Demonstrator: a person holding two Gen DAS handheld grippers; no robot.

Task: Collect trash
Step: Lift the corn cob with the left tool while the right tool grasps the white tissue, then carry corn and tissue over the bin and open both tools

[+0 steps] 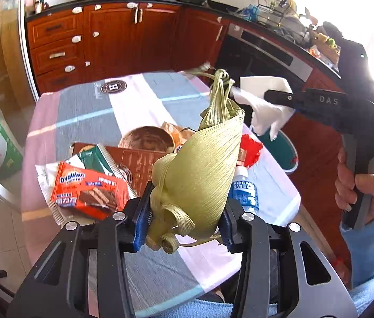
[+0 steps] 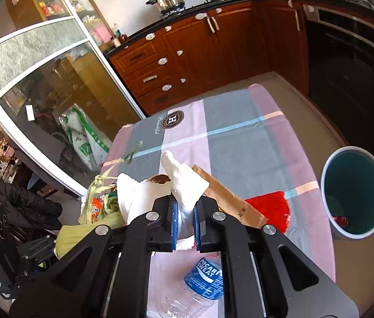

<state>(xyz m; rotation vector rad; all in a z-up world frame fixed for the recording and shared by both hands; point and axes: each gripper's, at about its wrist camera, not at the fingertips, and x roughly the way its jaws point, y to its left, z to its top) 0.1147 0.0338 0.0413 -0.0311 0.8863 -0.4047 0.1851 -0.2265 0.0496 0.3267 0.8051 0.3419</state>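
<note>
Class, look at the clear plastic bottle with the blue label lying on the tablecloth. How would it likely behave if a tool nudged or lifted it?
The bottle lies on its side, so a nudge would probably roll it across the tablecloth. It looks empty and see-through, so likely very light. Its thin, smooth walls may dent or slip under a tight squeeze.

Cloth-covered table (image 2: 234,143), bottle (image 2: 203,283) (lying flat), red wrapper (image 2: 269,206)

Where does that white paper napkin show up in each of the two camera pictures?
Left wrist view: the white paper napkin hangs upper right, pinched by the right tool above the table.
Right wrist view: the napkin is at centre, clamped between that tool's blue pads.
Shared landmark: the round H logo on the tablecloth.
</note>
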